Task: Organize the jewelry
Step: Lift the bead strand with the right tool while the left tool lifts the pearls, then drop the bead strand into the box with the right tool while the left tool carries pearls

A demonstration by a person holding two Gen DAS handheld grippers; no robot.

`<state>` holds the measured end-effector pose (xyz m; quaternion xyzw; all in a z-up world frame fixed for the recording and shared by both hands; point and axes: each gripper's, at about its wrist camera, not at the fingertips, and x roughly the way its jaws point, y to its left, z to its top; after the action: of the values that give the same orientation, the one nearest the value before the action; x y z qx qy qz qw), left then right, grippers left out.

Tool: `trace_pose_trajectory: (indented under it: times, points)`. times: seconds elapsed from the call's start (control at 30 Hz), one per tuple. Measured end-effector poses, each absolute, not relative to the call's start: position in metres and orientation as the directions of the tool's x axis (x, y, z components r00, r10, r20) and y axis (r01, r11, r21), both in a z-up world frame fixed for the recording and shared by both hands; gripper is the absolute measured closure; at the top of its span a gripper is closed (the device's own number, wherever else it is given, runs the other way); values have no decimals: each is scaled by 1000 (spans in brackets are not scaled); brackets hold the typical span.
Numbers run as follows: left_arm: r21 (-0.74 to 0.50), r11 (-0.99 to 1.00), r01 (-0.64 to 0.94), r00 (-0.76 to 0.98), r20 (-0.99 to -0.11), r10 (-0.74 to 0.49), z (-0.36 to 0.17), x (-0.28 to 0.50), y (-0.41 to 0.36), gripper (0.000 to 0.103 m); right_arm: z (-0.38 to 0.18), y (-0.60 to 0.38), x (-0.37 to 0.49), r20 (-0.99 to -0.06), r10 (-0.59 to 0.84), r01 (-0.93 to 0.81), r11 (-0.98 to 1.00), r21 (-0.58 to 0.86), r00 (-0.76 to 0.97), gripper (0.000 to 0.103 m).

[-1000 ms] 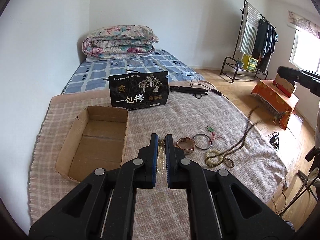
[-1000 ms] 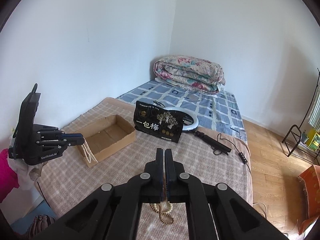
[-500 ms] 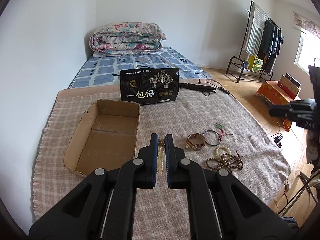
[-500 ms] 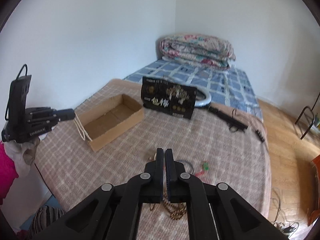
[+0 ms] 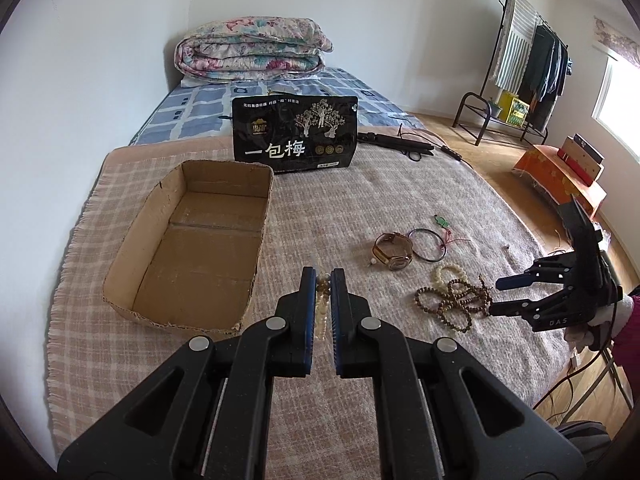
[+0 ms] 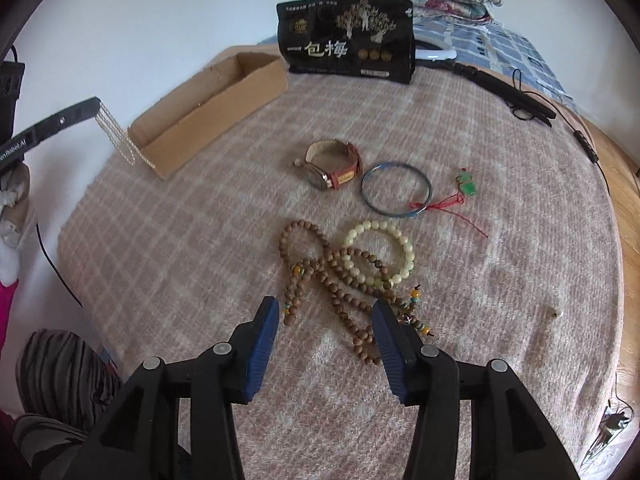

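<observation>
Bedroom, checked beige blanket spread over a bed, white walls, folded floral quilt at the far end. An open cardboard box is seen on the blanket's left side, long axis running away from the left camera, with a black snack pouch stood upright behind it.

The left gripper is closed on a pearl necklace; the pale beads are pinched between the pads, and in the right view the strand is seen hanging straight down as a long loop, just beside the box's near corner, held above the blanket.

The right gripper is spread wide, nothing held, positioned low over the brown bead strand. That strand lies in a loose tangle on the blanket, its long run stretched diagonally from upper left toward the right finger, overlapping a cream bead bracelet. Beyond them a wristwatch is seen on its side, a blue bangle lying flat just beside it, and a green pendant on red cord touching the bangle.
</observation>
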<state>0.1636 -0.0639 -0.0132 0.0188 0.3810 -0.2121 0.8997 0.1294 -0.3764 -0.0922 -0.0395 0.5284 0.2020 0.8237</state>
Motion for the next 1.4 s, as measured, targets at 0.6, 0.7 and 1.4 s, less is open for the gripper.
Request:
trace_pose_trajectory:
  times: [0.6,0.7,1.4]
  points:
    - [-127,913,388,603,-714,-355,-27,174,-69,98,-150,-347,167,-950,150,-463,887,8,272,68]
    - [-128,913,387,604,-714,-356,-26,174,-69,98,-148,-354,167,-956,161,-443,896,37,245,92]
    - [-167,923,346,651,-665,-365,-4,177,-36,98,-16,-385,136,-796,328,-322,930,177,510,99]
